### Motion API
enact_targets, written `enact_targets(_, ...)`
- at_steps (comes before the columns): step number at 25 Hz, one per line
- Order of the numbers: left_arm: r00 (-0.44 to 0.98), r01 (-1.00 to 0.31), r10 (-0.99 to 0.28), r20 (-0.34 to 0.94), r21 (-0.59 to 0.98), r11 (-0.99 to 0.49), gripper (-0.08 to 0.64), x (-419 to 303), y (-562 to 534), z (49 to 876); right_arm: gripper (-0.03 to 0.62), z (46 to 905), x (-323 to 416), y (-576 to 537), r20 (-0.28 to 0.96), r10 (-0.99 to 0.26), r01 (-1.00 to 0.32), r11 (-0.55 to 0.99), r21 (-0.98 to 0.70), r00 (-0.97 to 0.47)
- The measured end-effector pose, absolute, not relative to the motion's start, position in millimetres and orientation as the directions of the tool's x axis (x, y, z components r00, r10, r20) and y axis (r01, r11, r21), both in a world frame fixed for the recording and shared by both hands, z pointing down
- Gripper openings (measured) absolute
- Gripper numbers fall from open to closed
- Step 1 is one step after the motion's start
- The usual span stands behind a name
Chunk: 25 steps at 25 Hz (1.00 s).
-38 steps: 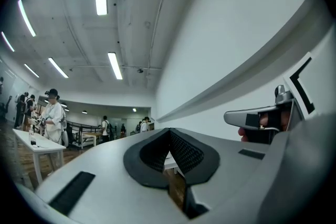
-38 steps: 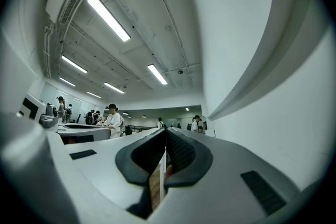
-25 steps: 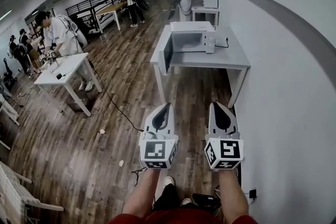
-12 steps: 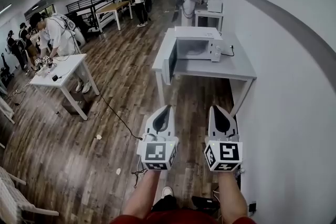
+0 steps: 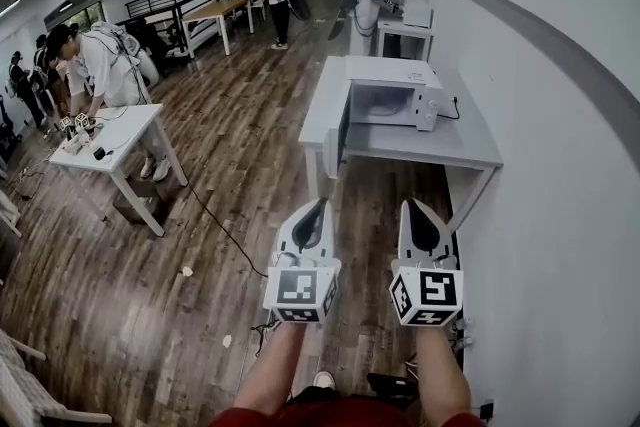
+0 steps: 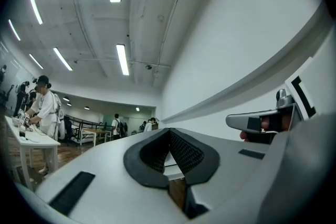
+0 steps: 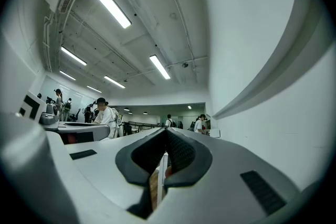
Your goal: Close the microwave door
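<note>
Head view: the white microwave (image 5: 392, 73) sits on a grey table (image 5: 440, 147) that stands against the white wall (image 5: 560, 115) on the right, ahead of the person. The microwave door (image 5: 342, 125) hangs open, swung out to the left past the table's edge, so the pale cavity faces forward. A dark cord runs from the microwave's right side to a socket on the wall. Nearer the camera, well apart from the table, the left gripper (image 5: 319, 205) and the right gripper (image 5: 412, 207) are held side by side over the wooden floor (image 5: 150, 295), both pointing towards the microwave, each with its marker cube facing up. In the left gripper view the left gripper's (image 6: 169, 134) jaws are together at the tips, with nothing between them; the right gripper view shows the right gripper's (image 7: 166, 132) jaws likewise together and empty. Off to the left stands a white table (image 5: 125, 127) bearing small items, with a person in white (image 5: 100, 60) bent over it. A black cable (image 5: 215, 220) trails across the floor between the two tables. More people stand at the far end of the room.
</note>
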<state>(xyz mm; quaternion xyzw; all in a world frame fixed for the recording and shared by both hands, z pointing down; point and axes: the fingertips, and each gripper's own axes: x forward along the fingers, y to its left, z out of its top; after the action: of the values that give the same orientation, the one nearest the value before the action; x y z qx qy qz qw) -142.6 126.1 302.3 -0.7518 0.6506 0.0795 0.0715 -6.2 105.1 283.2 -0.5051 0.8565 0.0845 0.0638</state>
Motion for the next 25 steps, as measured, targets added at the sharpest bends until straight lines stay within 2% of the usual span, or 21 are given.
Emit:
enact_targets(12,0.183,-0.983,-0.963,-0.199,-0.006,-0.186,0.026,-161.7,64.3,313.5,0.026,291.7,-29.2,46.9,-0.188,-0.869,-0.889,0.451,0.078,-0.457)
enact_targets(25,0.178,-0.984,-0.964,-0.198,-0.02,-0.177,0.026,-130.9,-58.5,307.6,0.026,294.0,2.4,-77.6,-0.189,-0.867,-0.887,0.459,0.051,-0.46)
